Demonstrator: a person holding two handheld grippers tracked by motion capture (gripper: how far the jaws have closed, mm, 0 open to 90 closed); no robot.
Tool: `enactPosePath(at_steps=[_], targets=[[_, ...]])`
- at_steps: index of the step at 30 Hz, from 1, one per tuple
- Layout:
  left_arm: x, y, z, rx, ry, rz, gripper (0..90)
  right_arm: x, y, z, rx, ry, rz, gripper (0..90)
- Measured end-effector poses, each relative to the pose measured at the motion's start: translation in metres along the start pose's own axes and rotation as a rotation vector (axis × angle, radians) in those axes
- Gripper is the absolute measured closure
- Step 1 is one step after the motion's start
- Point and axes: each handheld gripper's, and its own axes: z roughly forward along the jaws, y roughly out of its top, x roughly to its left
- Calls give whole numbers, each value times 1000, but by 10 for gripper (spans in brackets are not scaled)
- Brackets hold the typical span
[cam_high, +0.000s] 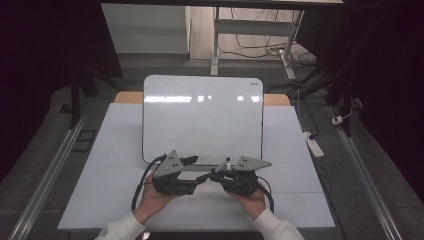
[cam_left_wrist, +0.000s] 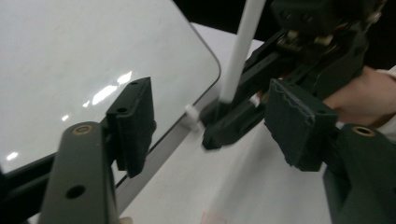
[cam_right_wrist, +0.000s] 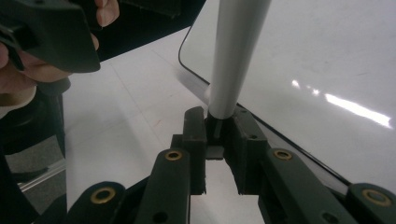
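Marker (cam_right_wrist: 236, 56) sits clamped in our right gripper (cam_right_wrist: 219, 128), jaws shut tight on its white barrel, at the near edge of the whiteboard (cam_high: 202, 115). Our left gripper (cam_left_wrist: 210, 126) hovers just left of it, jaws apart with nothing between them. Both hang over the white table (cam_high: 300, 200).
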Motion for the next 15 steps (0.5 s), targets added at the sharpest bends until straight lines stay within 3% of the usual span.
enactPosePath(at_steps=[4, 12, 15], targets=[[-5, 7, 9, -15, -26, 32, 479, 2, 0, 6, 8, 17, 9, 774], [-5, 10, 18, -18, -16, 45, 716, 12, 0, 18, 29, 54, 7, 773], [-7, 10, 18, -8, 0, 73, 790, 13, 0, 19, 30, 61, 13, 773]])
